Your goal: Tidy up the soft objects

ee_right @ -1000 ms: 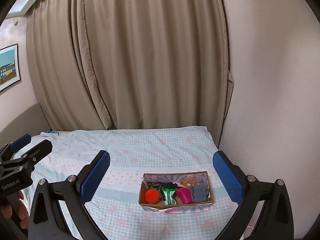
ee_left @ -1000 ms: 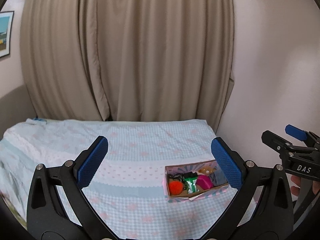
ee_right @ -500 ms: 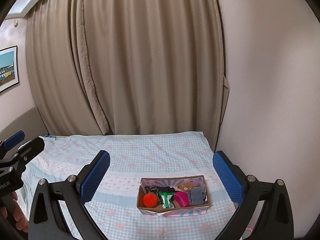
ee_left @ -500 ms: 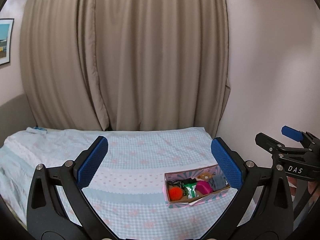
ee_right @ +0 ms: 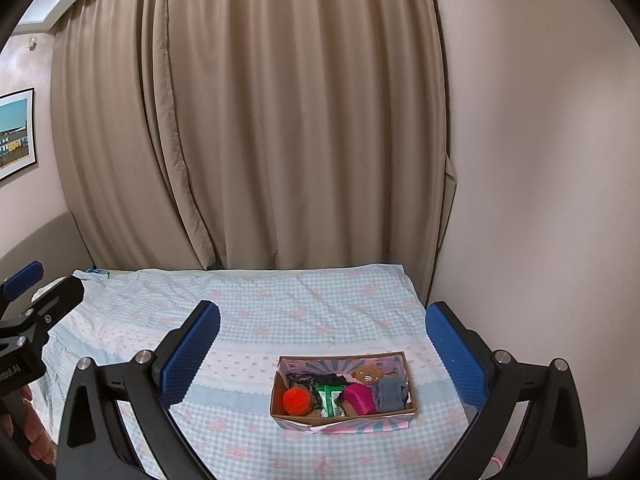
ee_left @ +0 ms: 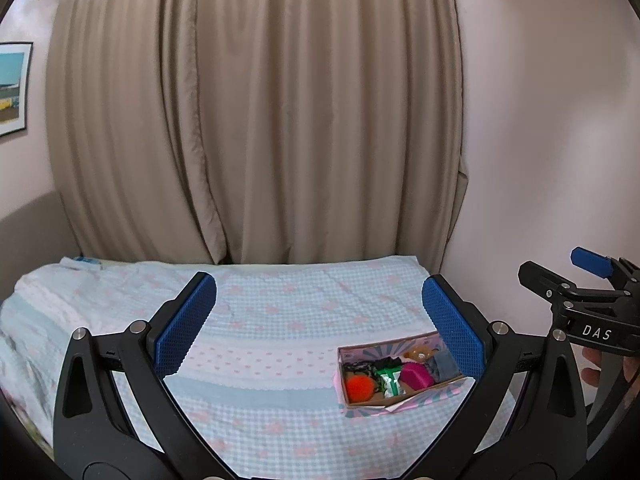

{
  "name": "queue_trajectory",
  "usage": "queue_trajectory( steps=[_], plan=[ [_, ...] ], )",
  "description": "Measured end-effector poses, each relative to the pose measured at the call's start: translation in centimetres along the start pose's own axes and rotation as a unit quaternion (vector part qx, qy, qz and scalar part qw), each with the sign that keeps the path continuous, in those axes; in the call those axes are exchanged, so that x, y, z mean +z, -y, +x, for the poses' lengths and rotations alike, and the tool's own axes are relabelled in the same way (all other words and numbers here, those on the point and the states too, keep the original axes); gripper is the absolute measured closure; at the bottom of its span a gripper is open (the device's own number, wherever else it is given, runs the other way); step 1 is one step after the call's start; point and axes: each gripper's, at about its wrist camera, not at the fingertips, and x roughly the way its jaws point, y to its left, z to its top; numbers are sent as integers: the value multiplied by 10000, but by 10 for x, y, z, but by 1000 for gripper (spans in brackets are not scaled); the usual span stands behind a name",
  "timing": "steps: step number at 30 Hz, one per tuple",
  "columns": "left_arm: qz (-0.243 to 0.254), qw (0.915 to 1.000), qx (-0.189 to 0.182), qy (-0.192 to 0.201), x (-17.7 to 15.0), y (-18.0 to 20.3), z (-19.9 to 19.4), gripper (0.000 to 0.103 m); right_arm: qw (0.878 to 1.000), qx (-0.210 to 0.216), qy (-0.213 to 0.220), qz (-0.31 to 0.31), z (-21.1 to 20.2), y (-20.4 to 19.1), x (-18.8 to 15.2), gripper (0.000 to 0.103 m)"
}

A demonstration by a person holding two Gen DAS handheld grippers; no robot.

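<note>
Left claw released, jaws spread wide and empty, held above the bed with the cardboard box low to its right. Box sits on the checked bedspread near the right wall and holds an orange pompom, a green packet, a magenta item and grey cloth. Right claw also released and empty, box between its fingers in view, not touched.

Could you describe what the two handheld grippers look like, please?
Both the left gripper and the right gripper have black angular frames with silver bolts and textured blue finger pads. Seen from the left wrist view, the right one carries white "DAS" lettering.
</note>
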Motion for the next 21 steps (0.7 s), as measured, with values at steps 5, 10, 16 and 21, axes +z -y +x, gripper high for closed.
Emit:
queue_trajectory(
  steps=[5, 10, 16, 21],
  plan=[
    [27, 10000, 33, 10, -1, 1, 0, 0, 10000, 1, -10, 11, 1, 1, 1, 1],
    [34, 10000, 40, -11, -1, 2, 2, 0, 10000, 1, -5, 40, 3, 2, 3, 1],
    [25, 10000, 57, -24, 0, 0, 3, 0, 10000, -8, 20, 39, 6, -1, 6, 1],
    [3, 9999, 100, -10, -1, -4, 4, 0, 10000, -1, 0, 38, 8, -3, 5, 1]
  ],
)
